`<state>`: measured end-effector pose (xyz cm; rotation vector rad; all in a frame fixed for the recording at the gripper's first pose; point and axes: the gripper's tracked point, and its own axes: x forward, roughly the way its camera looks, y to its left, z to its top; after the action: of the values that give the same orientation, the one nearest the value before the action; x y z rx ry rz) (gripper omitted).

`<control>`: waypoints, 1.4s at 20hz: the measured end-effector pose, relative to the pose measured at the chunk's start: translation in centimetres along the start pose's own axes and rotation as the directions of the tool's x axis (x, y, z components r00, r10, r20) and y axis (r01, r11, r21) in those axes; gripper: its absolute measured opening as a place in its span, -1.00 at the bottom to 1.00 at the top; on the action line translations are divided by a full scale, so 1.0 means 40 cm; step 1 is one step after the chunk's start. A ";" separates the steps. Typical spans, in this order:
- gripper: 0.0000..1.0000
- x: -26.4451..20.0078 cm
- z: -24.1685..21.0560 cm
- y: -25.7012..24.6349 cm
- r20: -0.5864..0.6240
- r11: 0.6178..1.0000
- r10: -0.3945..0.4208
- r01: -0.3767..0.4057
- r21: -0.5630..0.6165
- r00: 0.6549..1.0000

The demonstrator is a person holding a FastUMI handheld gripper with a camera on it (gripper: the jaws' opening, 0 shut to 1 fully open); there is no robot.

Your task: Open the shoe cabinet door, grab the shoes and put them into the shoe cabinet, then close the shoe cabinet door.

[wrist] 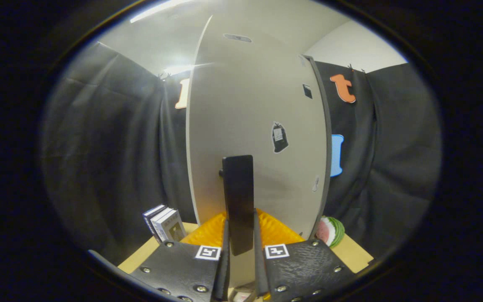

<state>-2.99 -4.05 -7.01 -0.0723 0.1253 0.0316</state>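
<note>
Black cloth hangs all around the booth, and a white wall and ceiling show above it. A light wooden counter (147,251) sits low down, under everything else.

Right in front stands the shoe cabinet door (258,126). It is pale grey and tall, and it has a few small stickers on it. A long black handle (238,197) sticks out from the door and runs up and down.

The tool (240,247) has its two black fingers squeezed in on the low end of that handle, one on each side. The gap between them is narrow, just as wide as the handle. It looks like a firm hold, so the door can be swung by pulling or pushing the handle.

I cannot tell from here if the door is being opened or closed. The thin dark edge on the door's right side makes me think it stands a bit open.

Something orange and bumpy (275,233) lies just behind the fingers, at the foot of the door. It may be a shoe or a mat; I cannot tell which.

A few small boxes (165,224) stand on the counter to the left of the door. A toy watermelon slice (330,230) sits to the right of it. Both are off to the side, so the door should not hit them.
</note>
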 end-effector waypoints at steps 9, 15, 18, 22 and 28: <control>-0.52 -0.153 0.010 -0.207 0.000 0.998 -0.023 0.023 -0.052 1.000; -0.53 -0.219 0.017 -0.340 0.008 0.992 -0.121 0.121 -0.034 0.993; -0.53 -0.244 0.017 -0.400 0.006 0.984 -0.175 0.175 -0.032 0.985; -0.68 -0.288 0.024 -0.523 0.006 0.952 -0.305 0.305 0.016 0.952; -0.68 -0.339 0.021 -0.674 -0.009 0.900 -0.431 0.431 0.057 0.902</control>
<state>-15.36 -31.23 -2.58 -0.0405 0.1042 -0.4172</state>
